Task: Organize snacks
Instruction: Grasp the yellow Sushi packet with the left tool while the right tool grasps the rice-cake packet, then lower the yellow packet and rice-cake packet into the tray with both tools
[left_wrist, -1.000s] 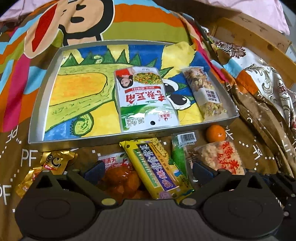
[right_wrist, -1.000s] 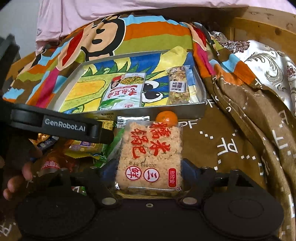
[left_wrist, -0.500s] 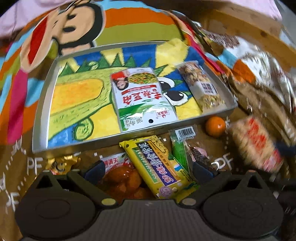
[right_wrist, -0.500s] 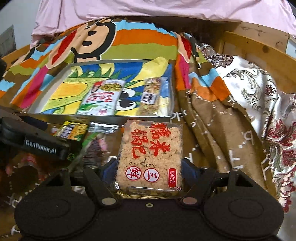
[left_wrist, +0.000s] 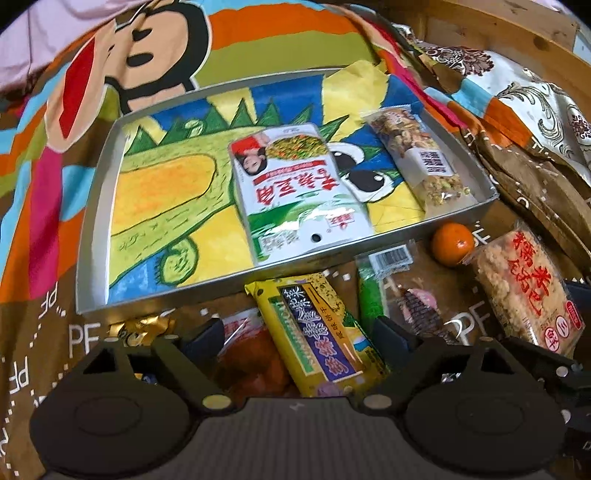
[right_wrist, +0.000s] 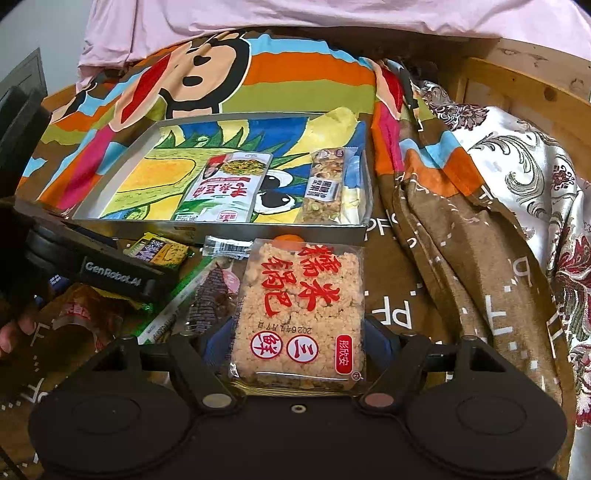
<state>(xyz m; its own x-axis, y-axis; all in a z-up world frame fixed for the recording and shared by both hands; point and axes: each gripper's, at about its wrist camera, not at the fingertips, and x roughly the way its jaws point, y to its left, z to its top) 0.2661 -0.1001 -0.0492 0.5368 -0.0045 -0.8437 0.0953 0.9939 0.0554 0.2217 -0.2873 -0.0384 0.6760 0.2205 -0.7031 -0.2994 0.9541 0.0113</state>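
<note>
On a bed spread with a bright cartoon blanket (right_wrist: 258, 74) sits a shallow metal tray (left_wrist: 92, 206) lined with a colourful drawing. Inside the tray lie two snacks: a white and green bean packet (left_wrist: 295, 192) near the middle, and a clear nut bar (left_wrist: 421, 158) along the right wall.

Just in front of the tray, loose snacks lie on the brown part of the blanket. The left hand-held gripper (left_wrist: 299, 343) hovers over a yellow packet (left_wrist: 317, 328) that rests partly on an orange-red pouch (left_wrist: 255, 362). Its jaws are closing, with the yellow packet between them, but the pads do not yet press on it. A gold wrapper (left_wrist: 140, 326) lies to the left, a green-edged clear packet (left_wrist: 391, 295) to the right, and a small orange (left_wrist: 452, 243) just beside the tray's front corner.

The right hand-held gripper (right_wrist: 297, 339) is clamped on a square rice cracker pack (right_wrist: 299, 306) with red lettering, held in front of the tray. A person's fingers (right_wrist: 14, 328) show at the left edge of the right view.
</note>
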